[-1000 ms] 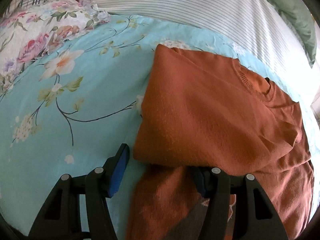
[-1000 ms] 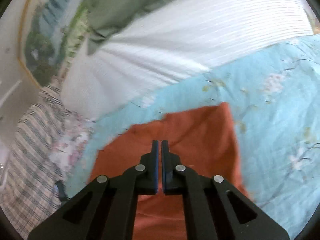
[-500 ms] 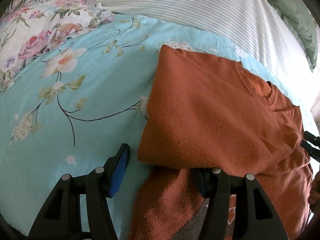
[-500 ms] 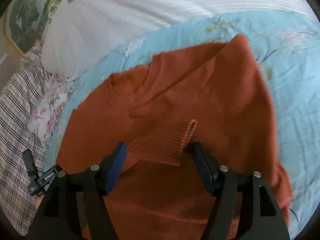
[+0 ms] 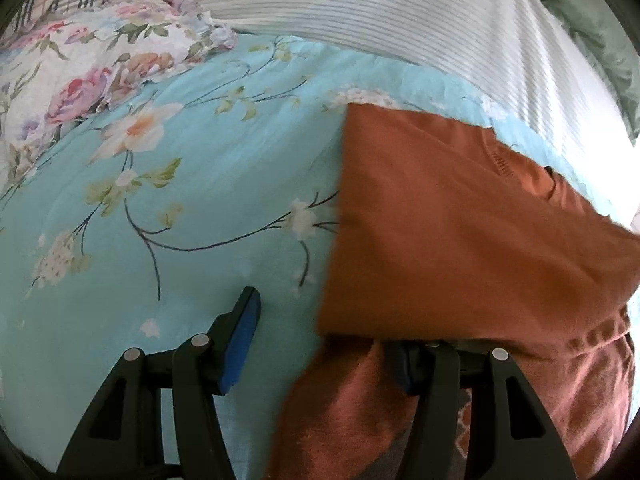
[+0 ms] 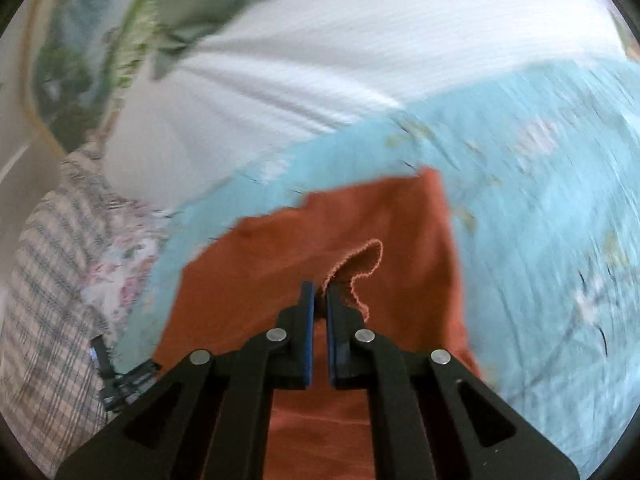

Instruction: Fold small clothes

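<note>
Bare quilt (image 5: 200, 208) left of sweater (image 5: 460, 240); pillows (image 5: 360, 8) block beyond.

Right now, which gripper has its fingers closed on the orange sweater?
The right gripper: it pinches the orange sweater cuff. The left gripper is spread wide.

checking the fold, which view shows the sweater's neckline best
The left wrist view: the orange sweater lies sharp there, with its ribbed neckline visible at the far edge. The right wrist view is motion-blurred; it shows the sweater as an orange shape, a cuff pinched in the right gripper, no clear neckline.
</note>
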Available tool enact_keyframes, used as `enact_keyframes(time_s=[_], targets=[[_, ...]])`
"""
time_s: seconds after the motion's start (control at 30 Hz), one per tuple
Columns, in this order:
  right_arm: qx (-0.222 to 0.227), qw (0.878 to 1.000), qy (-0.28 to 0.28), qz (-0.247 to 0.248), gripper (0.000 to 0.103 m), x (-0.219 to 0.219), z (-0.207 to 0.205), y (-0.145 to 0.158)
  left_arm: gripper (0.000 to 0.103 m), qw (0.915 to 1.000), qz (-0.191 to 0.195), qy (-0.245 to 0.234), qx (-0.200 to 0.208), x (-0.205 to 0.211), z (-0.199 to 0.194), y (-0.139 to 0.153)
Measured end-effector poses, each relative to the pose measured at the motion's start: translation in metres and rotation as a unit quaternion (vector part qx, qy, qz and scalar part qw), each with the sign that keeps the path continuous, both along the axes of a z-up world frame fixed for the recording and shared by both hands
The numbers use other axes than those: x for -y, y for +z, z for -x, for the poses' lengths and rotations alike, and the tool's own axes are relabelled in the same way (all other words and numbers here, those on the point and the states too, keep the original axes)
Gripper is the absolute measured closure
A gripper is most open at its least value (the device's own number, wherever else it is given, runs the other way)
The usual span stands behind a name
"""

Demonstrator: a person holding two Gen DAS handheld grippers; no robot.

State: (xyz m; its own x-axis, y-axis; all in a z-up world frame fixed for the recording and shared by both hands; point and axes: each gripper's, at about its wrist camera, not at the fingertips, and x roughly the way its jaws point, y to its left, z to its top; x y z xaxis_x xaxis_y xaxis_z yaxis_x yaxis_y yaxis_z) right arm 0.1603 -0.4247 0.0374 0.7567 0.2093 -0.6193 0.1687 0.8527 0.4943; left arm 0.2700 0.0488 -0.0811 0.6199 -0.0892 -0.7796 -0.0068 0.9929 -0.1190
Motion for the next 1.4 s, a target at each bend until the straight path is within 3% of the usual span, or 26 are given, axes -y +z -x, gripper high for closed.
enact_keyframes(time_s=[0.1,0.23,0.33,0.43,0.5,0.57,0.63,0.7,0.77,0.83,0.93,1.03,1.1,1.13,1.27,1.3,1.4], targets=[[-0.025,1.0,-0.018,-0.001,0.097,0.005,0.003,-0.02,0.044,1.0,0.001,0.006,0.003,-0.003,0.001,0.001],[-0.024,0.999,-0.033,0.001,0.097,0.004,0.005,-0.022,0.044,0.9995,0.016,0.028,0.005,-0.013,0.001,0.0],[-0.052,0.995,-0.08,0.043,0.096,0.006,0.002,-0.019,0.044,0.9993,0.02,0.031,0.005,-0.013,0.001,0.0],[-0.026,0.995,-0.085,0.055,0.095,-0.007,0.008,-0.008,0.044,0.9993,0.019,0.032,0.006,-0.012,0.001,0.0],[-0.018,0.998,-0.03,0.054,0.089,-0.03,0.0,-0.007,0.044,0.9993,0.015,0.034,0.005,-0.011,0.001,-0.001],[-0.035,0.998,0.02,0.042,0.067,-0.048,-0.012,-0.022,0.044,0.9994,0.01,0.034,0.005,-0.009,0.001,-0.001],[-0.075,0.995,0.025,0.061,0.065,-0.054,-0.023,-0.039,0.044,0.9993,0.014,0.033,0.006,-0.011,0.001,-0.001],[-0.098,0.993,-0.015,0.057,0.067,-0.038,-0.02,-0.053,0.044,0.9992,0.024,0.031,0.005,-0.016,0.0,-0.002],[-0.079,0.996,-0.039,0.017,0.066,-0.022,-0.007,-0.049,0.044,0.9992,0.03,0.028,0.004,-0.018,0.0,-0.001],[-0.063,0.996,-0.062,0.034,0.061,-0.016,0.014,-0.032,0.044,0.9992,0.032,0.022,0.002,-0.018,0.002,0.001],[-0.043,0.996,-0.058,0.044,0.042,-0.015,0.042,-0.014,0.044,0.999,0.04,0.018,-0.001,-0.019,0.011,0.005],[-0.014,0.994,-0.061,0.087,0.04,-0.027,0.078,0.001,0.045,0.9988,0.049,0.004,-0.001,-0.018,0.027,0.012],[0.021,0.992,-0.067,0.101,0.005,-0.04,0.107,0.011,0.045,0.9984,0.055,-0.016,0.002,-0.019,0.044,0.019],[0.031,0.992,-0.076,0.094,0.0,-0.045,0.126,0.012,0.044,0.9981,0.056,-0.025,0.004,-0.019,0.053,0.022],[-0.019,0.997,-0.072,0.006,0.0,-0.041,0.145,-0.01,0.04,0.9965,0.05,-0.066,-0.002,-0.019,0.088,0.028],[-0.013,0.997,-0.079,0.008,0.0,-0.042,0.153,-0.01,0.04,0.9957,0.049,-0.078,-0.009,-0.019,0.099,0.028],[0.065,0.989,-0.096,0.094,0.0,-0.06,0.201,0.014,0.039,0.9932,0.051,-0.103,-0.017,-0.019,0.124,0.028]])
